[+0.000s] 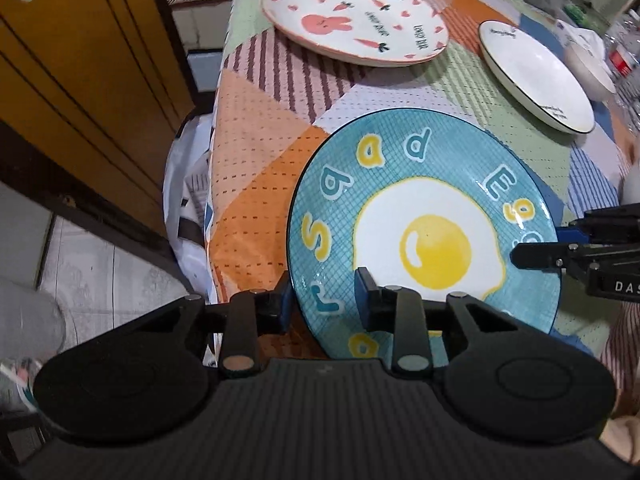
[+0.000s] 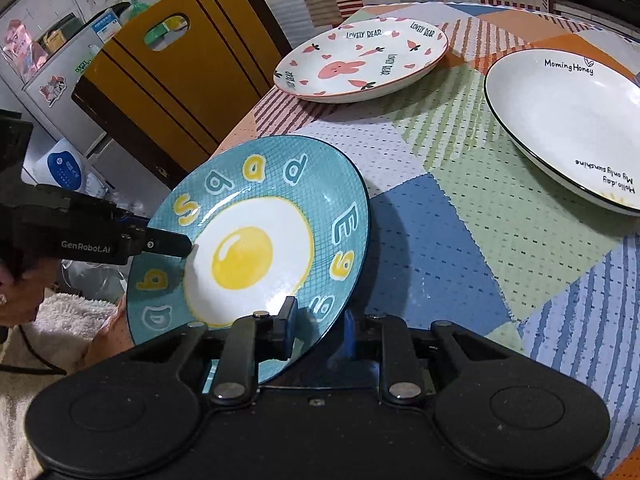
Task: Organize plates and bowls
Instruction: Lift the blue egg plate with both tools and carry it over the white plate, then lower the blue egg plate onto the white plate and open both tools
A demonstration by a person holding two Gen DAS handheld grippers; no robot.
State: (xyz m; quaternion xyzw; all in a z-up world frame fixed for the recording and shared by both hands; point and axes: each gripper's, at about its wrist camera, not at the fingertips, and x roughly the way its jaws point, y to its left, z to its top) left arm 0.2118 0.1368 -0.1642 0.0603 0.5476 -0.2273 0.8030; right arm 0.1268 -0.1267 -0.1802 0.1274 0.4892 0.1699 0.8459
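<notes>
1. Nearest me, my left gripper is clamped on the rim of the blue egg plate: one finger lies on the plate's face, the other under its edge.
2. My right gripper pinches the same plate on the opposite side of the rim, one pad on top and one below.
3. The egg plate sits at the near corner of the patchwork tablecloth, tilted. I think its near edge is lifted off the cloth, though the fisheye bend makes that hard to judge.
4. Beyond the egg plate, well apart from it, a white plate with a dark rim lies flat on the cloth, lettering along its edge.
5. Farther back than the egg plate, a white plate with a pink rabbit and carrots also rests flat.
6. Off the table edge beside the egg plate stands a yellow chair back.
7. Past the dark-rimmed plate something white shows, too blurred to name.
</notes>
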